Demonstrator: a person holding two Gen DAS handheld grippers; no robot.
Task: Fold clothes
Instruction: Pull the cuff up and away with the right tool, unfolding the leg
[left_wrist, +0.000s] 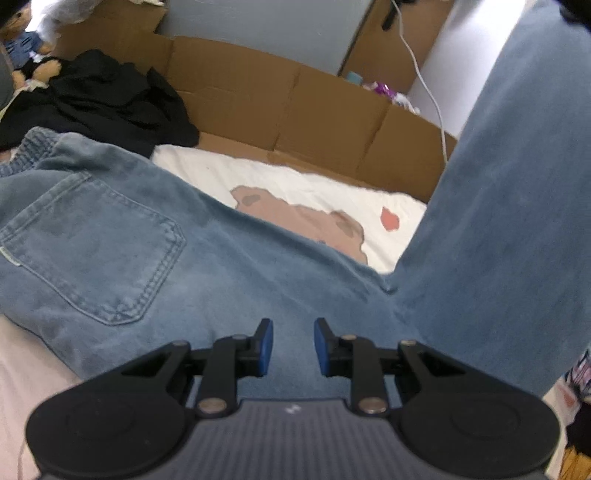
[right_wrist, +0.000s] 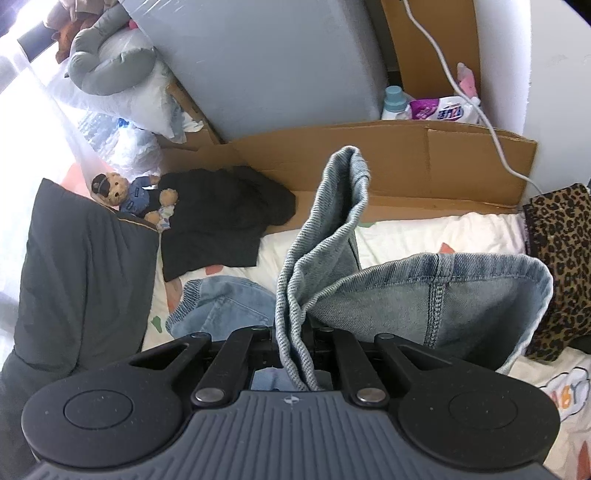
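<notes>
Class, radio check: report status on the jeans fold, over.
Left gripper open, hovering over jeans. Right gripper shut on jeans hem, leg raised. Black garment beside, not blocking.

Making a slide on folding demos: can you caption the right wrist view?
Right claw shut on the jeans hem, lifted over the bed.

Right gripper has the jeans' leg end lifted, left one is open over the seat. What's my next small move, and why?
Probably carry the right gripper, shut on the leg hem, toward the waistband to fold the jeans in half. The leg hangs lifted while the seat lies flat; the open left gripper could press down there as an anchor.
</notes>
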